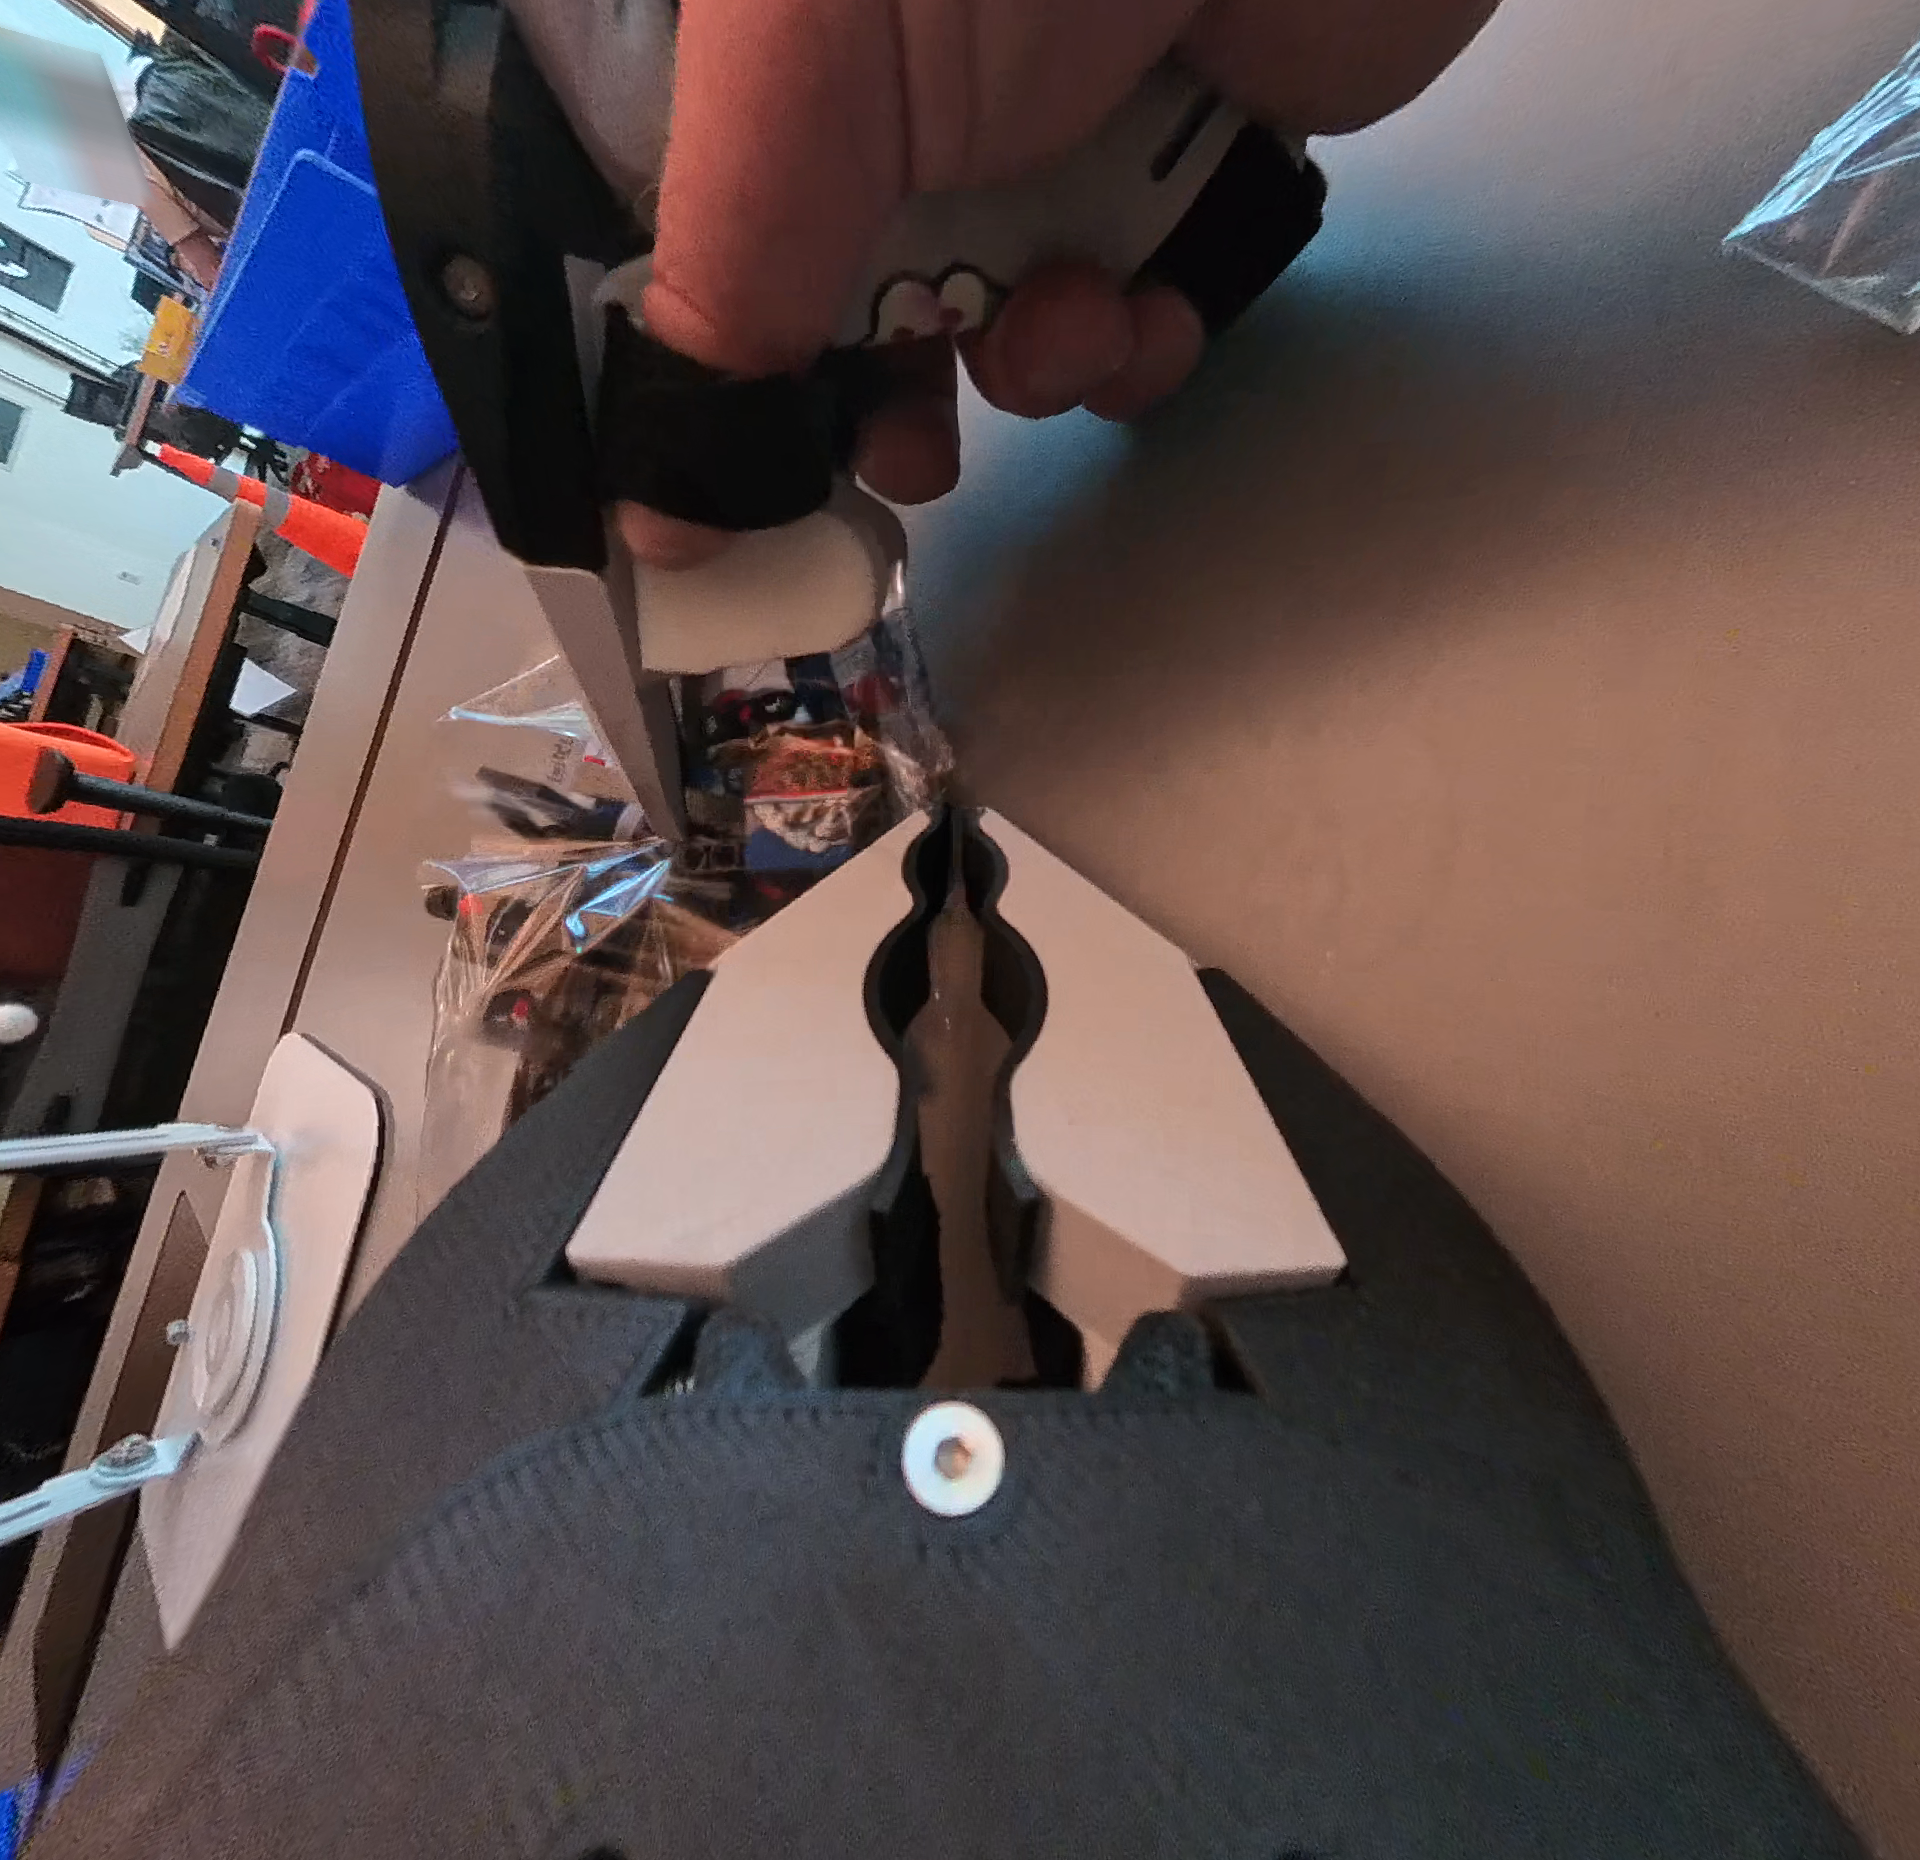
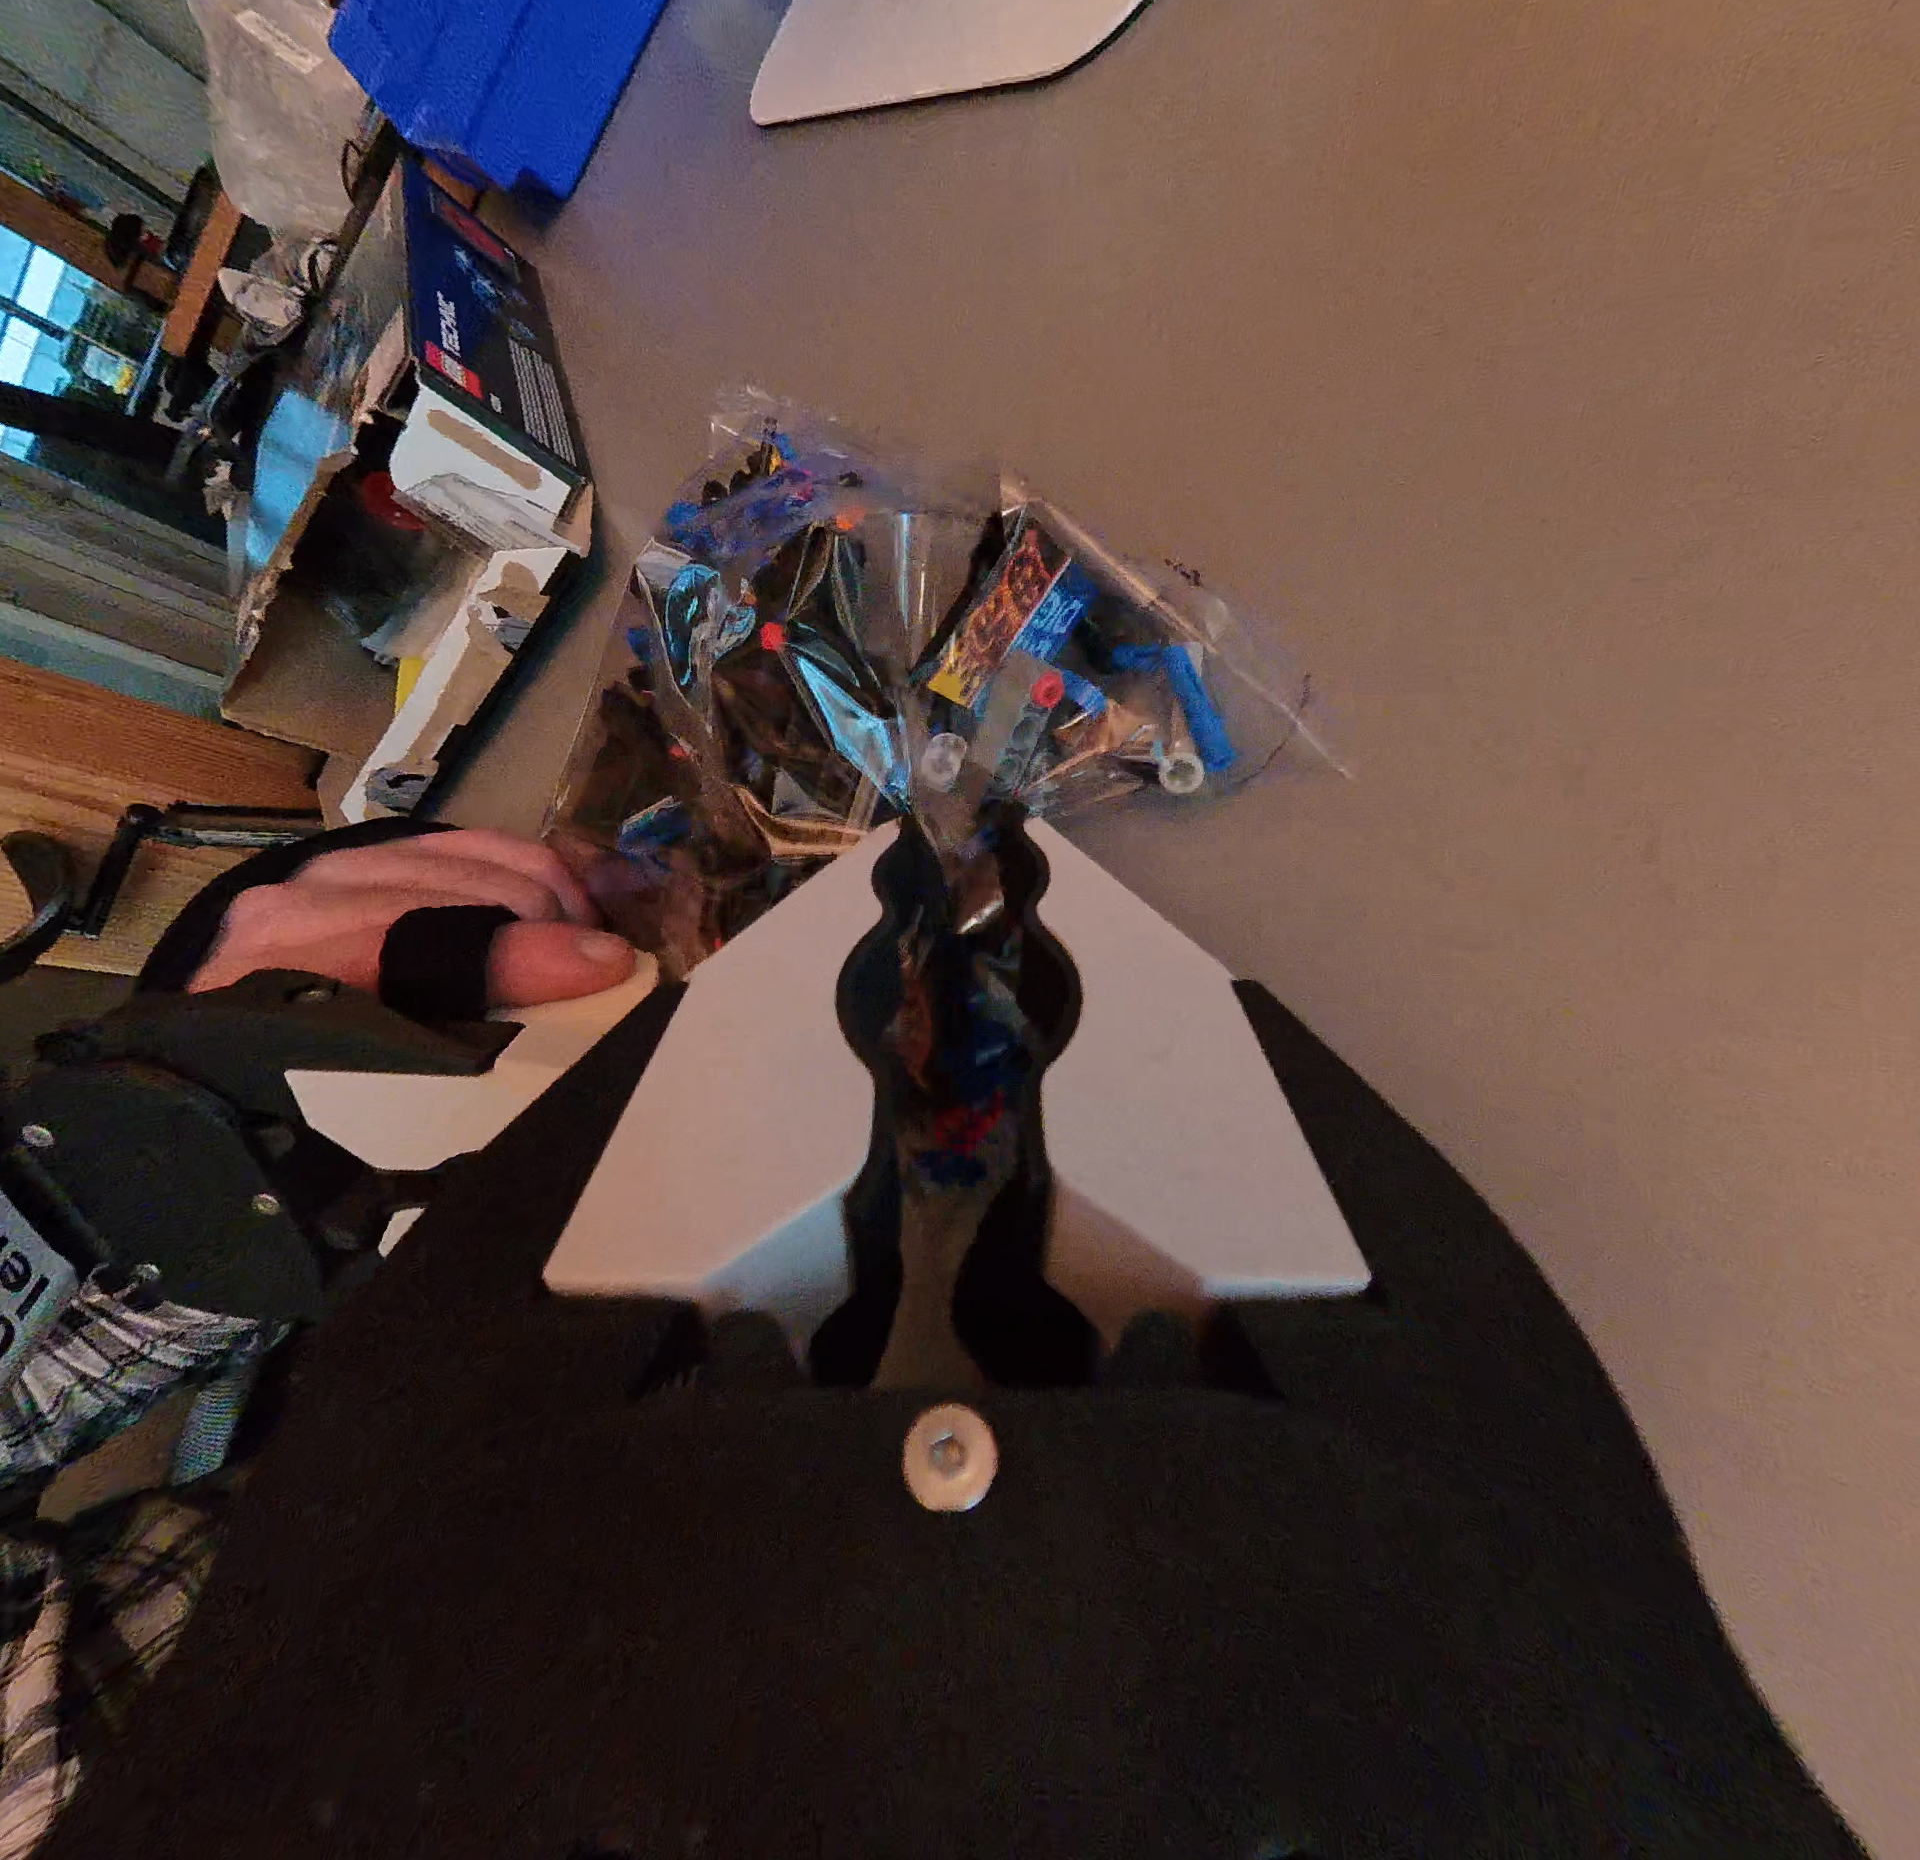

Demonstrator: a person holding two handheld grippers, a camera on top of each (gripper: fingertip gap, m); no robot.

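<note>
Pinching one clear parts bag (image 2: 935, 657) together, both tools gripped film: left tool (image 1: 951, 823), right tool (image 2: 961, 834). Bag sat at 12 o'clock on worktop (image 2: 1455, 460). Best kept grips firm near the edge.

Printed matter on items

We note print on the dark box (image 2: 488, 345), a white label (image 2: 31, 1291) at left, and a paper insert (image 2: 1013, 605) inside the clear bag (image 2: 935, 647).

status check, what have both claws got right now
Left claw shut on clear bag edge. Right claw shut on the same bag, toy parts inside. Torn box beside it.
</note>
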